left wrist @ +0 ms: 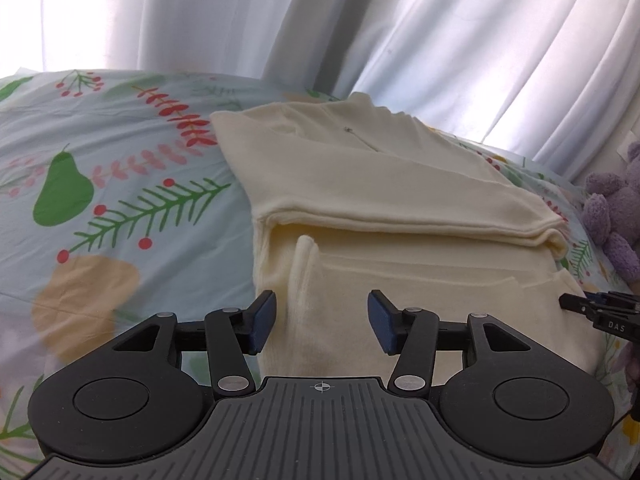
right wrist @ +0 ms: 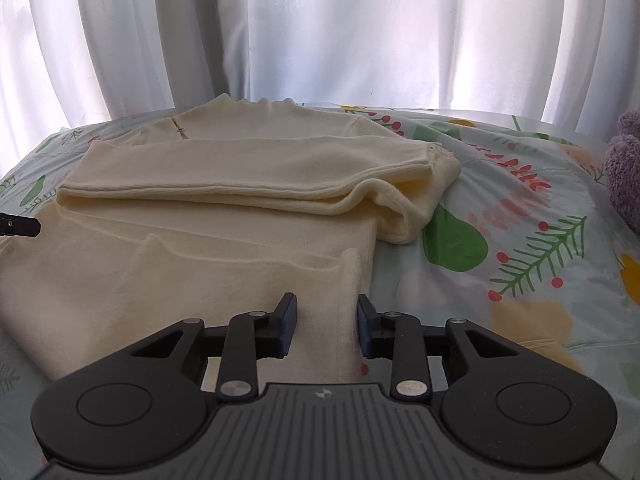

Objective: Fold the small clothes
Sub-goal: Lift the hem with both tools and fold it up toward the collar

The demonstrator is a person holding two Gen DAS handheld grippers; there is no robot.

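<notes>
A cream knit sweater (left wrist: 380,184) lies flat on the bed, with a sleeve folded across its middle and the neck toward the curtain. My left gripper (left wrist: 322,320) is open low over the sweater's near left hem, one blue pad at the cloth's left edge and the other over the fabric. In the right wrist view the same sweater (right wrist: 240,168) fills the left half. My right gripper (right wrist: 326,324) is open over its near right edge, with the edge lying between the pads and neither pad pressing on it. A tip of the left gripper (right wrist: 20,226) shows at the far left.
The bed carries a light blue sheet (left wrist: 120,200) printed with pears and leafy twigs, and it spreads wide to the right of the sweater (right wrist: 500,220). A purple plush toy (left wrist: 616,208) sits at the right edge. White curtains (right wrist: 320,40) hang behind the bed.
</notes>
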